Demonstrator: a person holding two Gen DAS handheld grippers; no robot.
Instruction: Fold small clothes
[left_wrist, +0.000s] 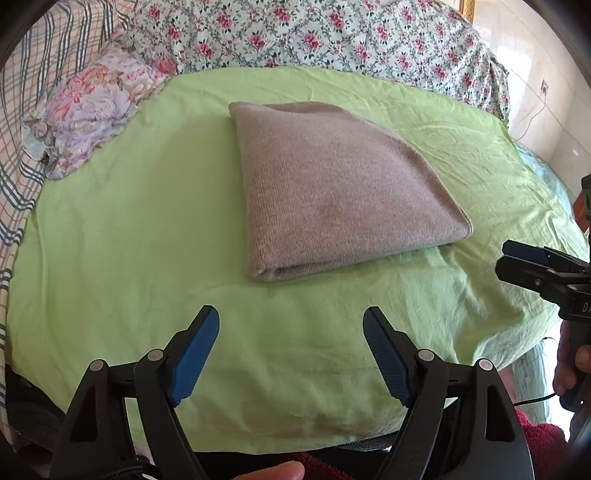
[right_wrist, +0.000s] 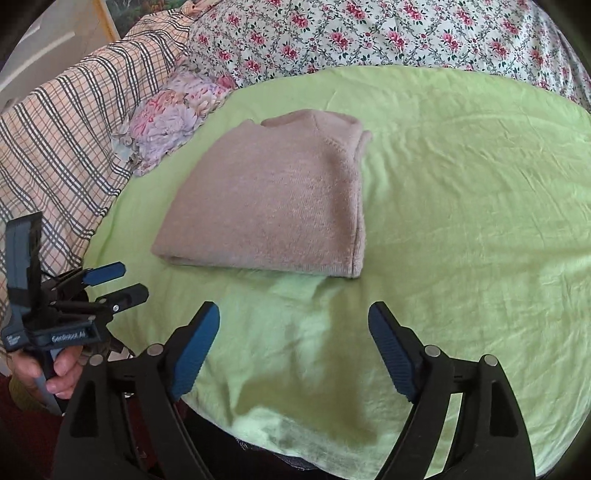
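Bare green sheet (left_wrist: 110, 258) flanks the folded sweater (left_wrist: 332, 192); a floral pillow (left_wrist: 92, 110) and plaid bedding (right_wrist: 66, 140) bound the left.

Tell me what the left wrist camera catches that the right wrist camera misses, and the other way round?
Only the left wrist view shows a tiled wall with a cable beyond the bed, and the right tool from the side. Only the right wrist view shows the sweater's neckline and the left tool from the side. Both show the folded beige sweater on the green sheet, the floral pillow, and the left tool and right tool open and empty.
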